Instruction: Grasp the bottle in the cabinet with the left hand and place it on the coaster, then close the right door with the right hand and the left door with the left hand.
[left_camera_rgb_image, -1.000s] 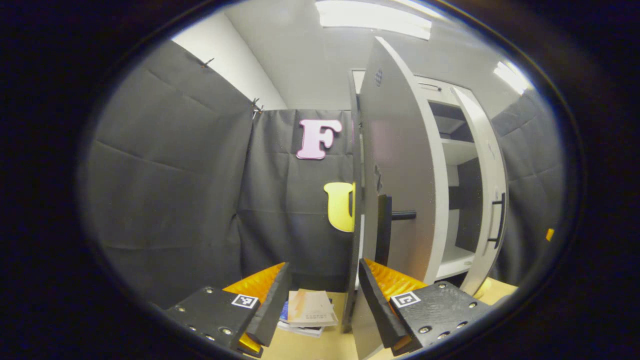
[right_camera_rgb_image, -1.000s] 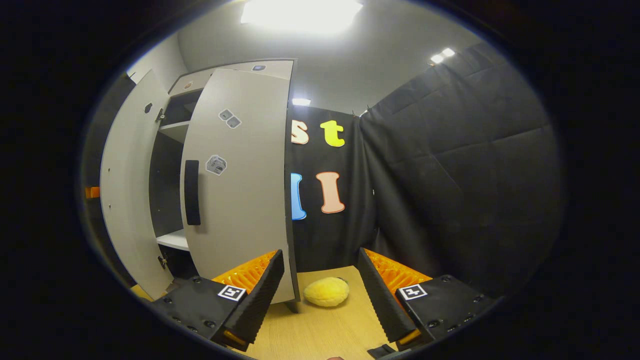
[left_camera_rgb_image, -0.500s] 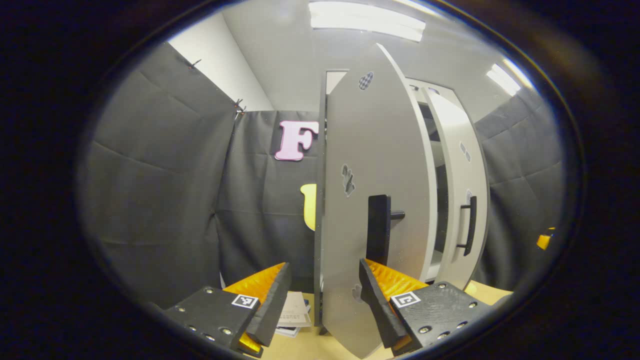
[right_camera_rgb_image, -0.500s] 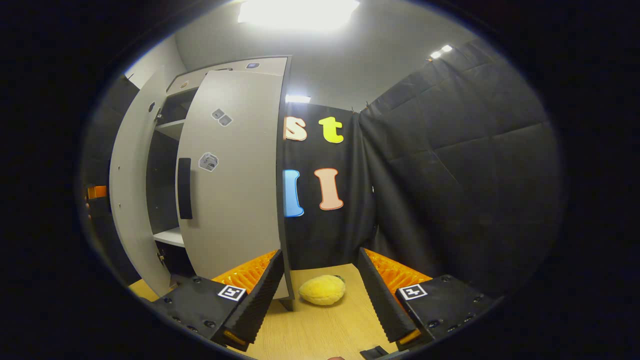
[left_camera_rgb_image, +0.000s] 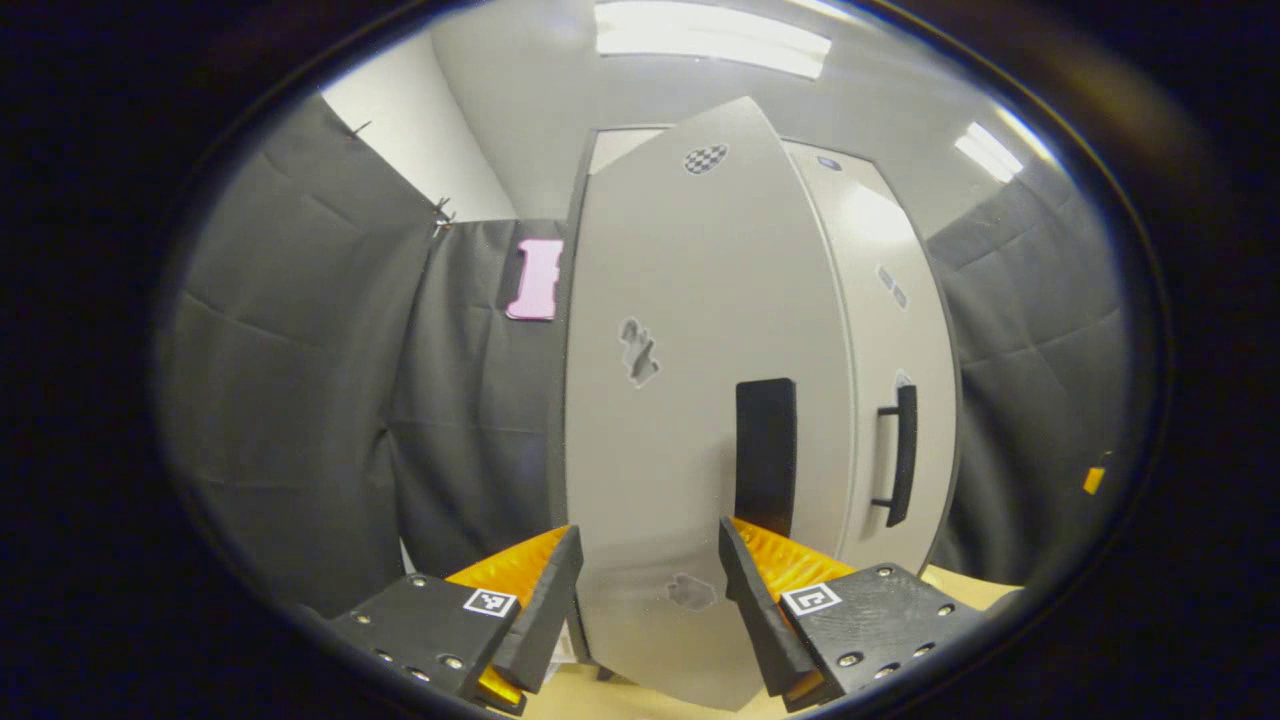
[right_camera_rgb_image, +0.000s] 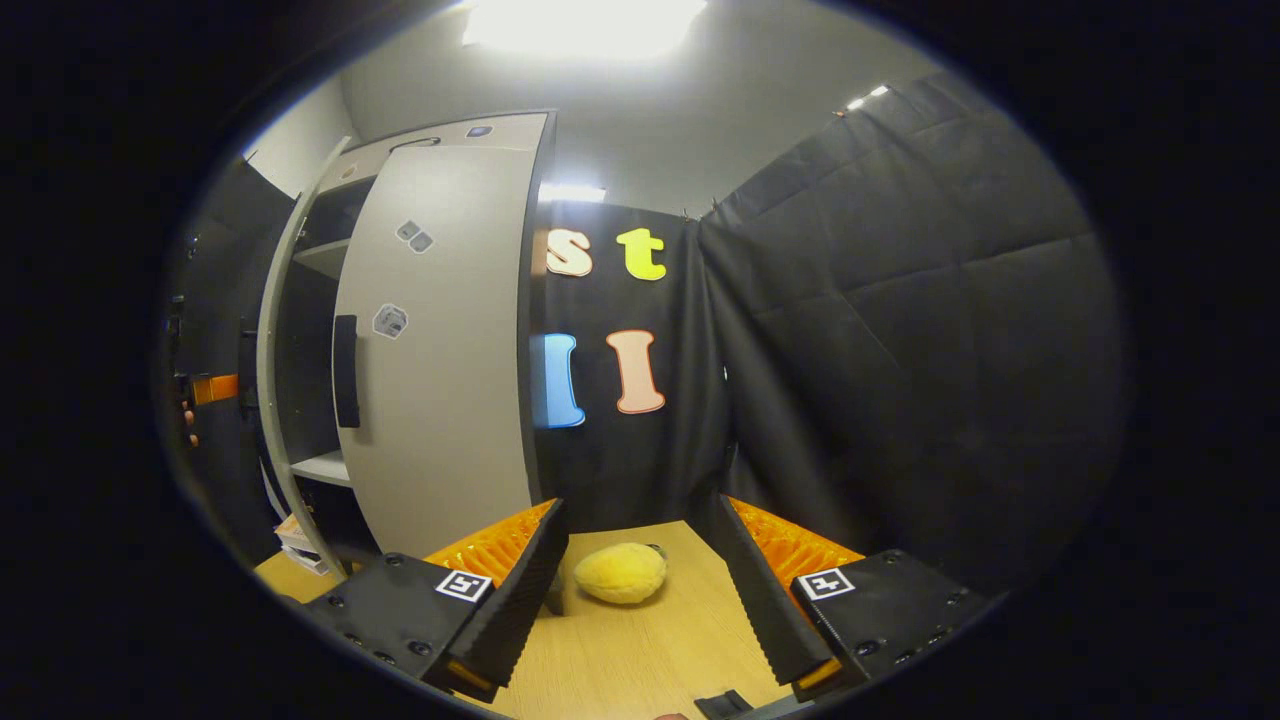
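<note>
In the left gripper view the grey left door (left_camera_rgb_image: 690, 380) stands face-on right in front of my left gripper (left_camera_rgb_image: 648, 600), which is open, its fingers close against the door's lower panel. The door's black handle (left_camera_rgb_image: 765, 455) is just above my right finger. Beside it the right door (left_camera_rgb_image: 890, 330) with its black bar handle (left_camera_rgb_image: 900, 455) lies against the cabinet. In the right gripper view the right door (right_camera_rgb_image: 440, 340) looks shut, and the left door (right_camera_rgb_image: 275, 330) stands ajar with shelves (right_camera_rgb_image: 320, 465) showing in the gap. My right gripper (right_camera_rgb_image: 640, 590) hangs open over the wooden table (right_camera_rgb_image: 640, 660), away from the cabinet.
A yellow plush lemon (right_camera_rgb_image: 620, 572) lies on the table between my right gripper's fingers, farther off. A stack of books (right_camera_rgb_image: 298, 538) sits by the cabinet's left foot. The other gripper (right_camera_rgb_image: 215, 388) and a hand show behind the left door. Black cloth walls close in on both sides.
The left door has swung from edge-on to nearly face-on, closing the gap to the right door. The right door has gone flush with the cabinet and my right gripper has drifted right.
</note>
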